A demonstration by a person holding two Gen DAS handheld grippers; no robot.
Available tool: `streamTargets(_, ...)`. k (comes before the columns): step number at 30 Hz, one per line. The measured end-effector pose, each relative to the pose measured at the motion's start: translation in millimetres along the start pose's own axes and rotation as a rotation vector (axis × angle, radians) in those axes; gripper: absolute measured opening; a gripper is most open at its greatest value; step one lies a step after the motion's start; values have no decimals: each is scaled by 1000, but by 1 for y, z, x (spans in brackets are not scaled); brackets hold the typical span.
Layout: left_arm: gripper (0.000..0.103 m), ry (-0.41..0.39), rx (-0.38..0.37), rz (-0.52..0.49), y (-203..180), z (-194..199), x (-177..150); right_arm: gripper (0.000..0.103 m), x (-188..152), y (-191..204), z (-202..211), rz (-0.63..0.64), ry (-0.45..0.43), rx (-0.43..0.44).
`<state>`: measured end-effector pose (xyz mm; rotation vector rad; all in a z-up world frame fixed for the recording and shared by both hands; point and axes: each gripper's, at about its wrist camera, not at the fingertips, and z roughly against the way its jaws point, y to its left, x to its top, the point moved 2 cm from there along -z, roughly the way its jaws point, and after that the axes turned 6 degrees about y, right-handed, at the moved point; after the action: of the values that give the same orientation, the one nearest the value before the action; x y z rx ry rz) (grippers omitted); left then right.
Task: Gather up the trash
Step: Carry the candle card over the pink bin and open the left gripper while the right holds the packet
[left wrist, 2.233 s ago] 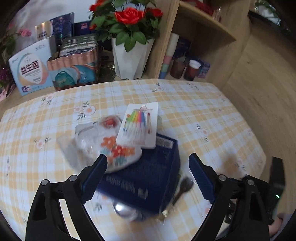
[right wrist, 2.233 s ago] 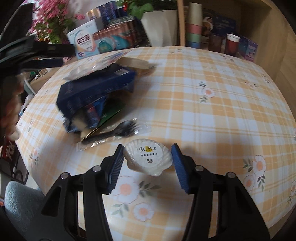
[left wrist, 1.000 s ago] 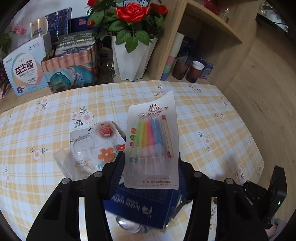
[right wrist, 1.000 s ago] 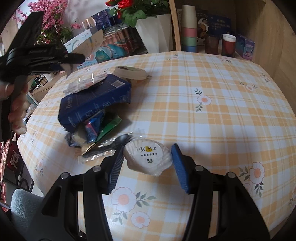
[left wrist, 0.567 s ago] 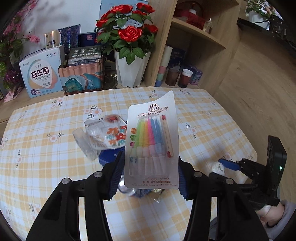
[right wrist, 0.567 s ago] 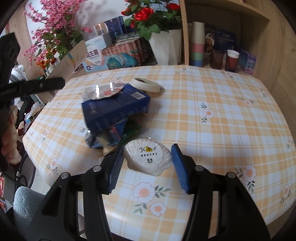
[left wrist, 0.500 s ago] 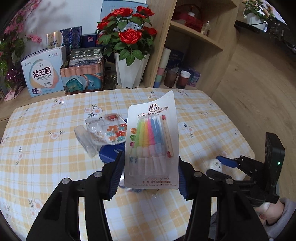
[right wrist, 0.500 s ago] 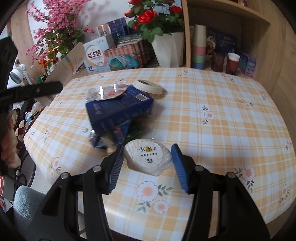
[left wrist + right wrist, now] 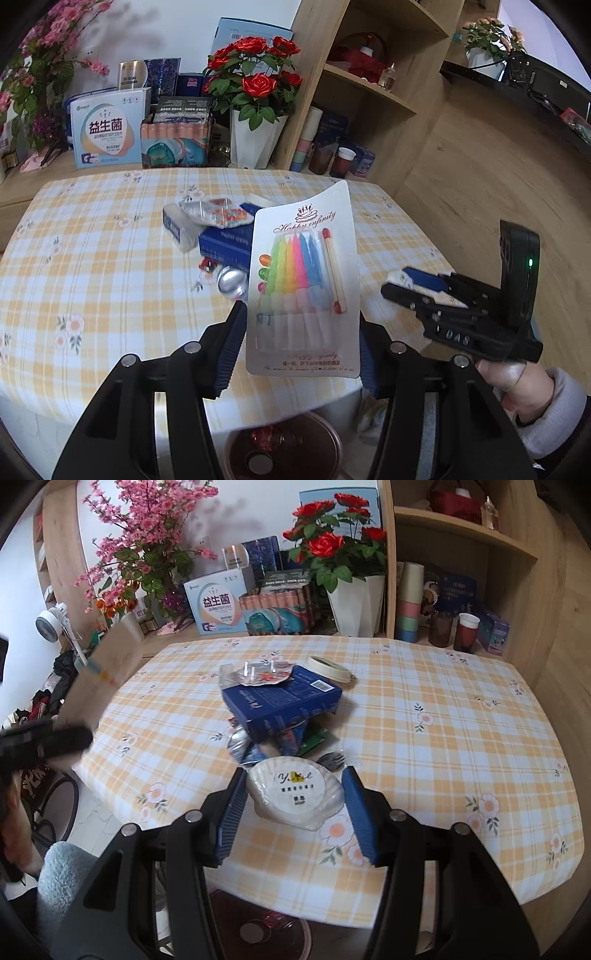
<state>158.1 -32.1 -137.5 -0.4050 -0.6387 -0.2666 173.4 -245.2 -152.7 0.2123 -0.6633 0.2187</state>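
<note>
A card-backed blister pack of coloured birthday candles [image 9: 303,280] stands upright between the pads of my left gripper [image 9: 300,321]. The jaws are opening, but the pads still touch the pack's edges. It hangs past the table's near edge, above a brown round bin [image 9: 284,450]. My right gripper [image 9: 293,786] is shut on a white shell-shaped soap packet [image 9: 295,797], also near the table edge over the bin [image 9: 258,934]. In the left wrist view the right gripper [image 9: 406,284] shows at the right, held by a hand.
On the checked tablecloth [image 9: 443,720] lies a trash pile: a dark blue box [image 9: 280,701], a flowered blister pack [image 9: 258,674], a tape roll [image 9: 327,668], a plastic fork and wrappers. Behind stand a rose pot [image 9: 354,602], boxes and wooden shelves with cups.
Both grippers have drawn back and up from the pile, each keeping its load. The table edge and the bin below have come into view.
</note>
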Motion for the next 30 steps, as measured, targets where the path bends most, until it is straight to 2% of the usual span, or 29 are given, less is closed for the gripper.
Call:
streamTargets(7,56,62,-36,14,-8,15,-61,54,-19,23,29,15,-32,7)
streamTargets(13,58,134,-51,-47,-26,11,-102,54,-33,35,46,28,-41,6)
streamTargets(18,60,159,-49,-56,-30,4,-120,54,-41,39,54,36,-39,-3)
streamTargets(20,65,169,-49,-57,-30,0,-123,54,-44,40,57,31,-41,-2)
streamTargets(21,73,171,-52,-55,-30,-1,-125,54,-45,39,57,29,-41,0)
streamTargets(22,81,164,-51,-50,-30,0,-125,54,-46,40,59,28,-41,2)
streamTargets(30,96,36,28,40,-3,30,-110,54,-55,49,61,44,-30,13)
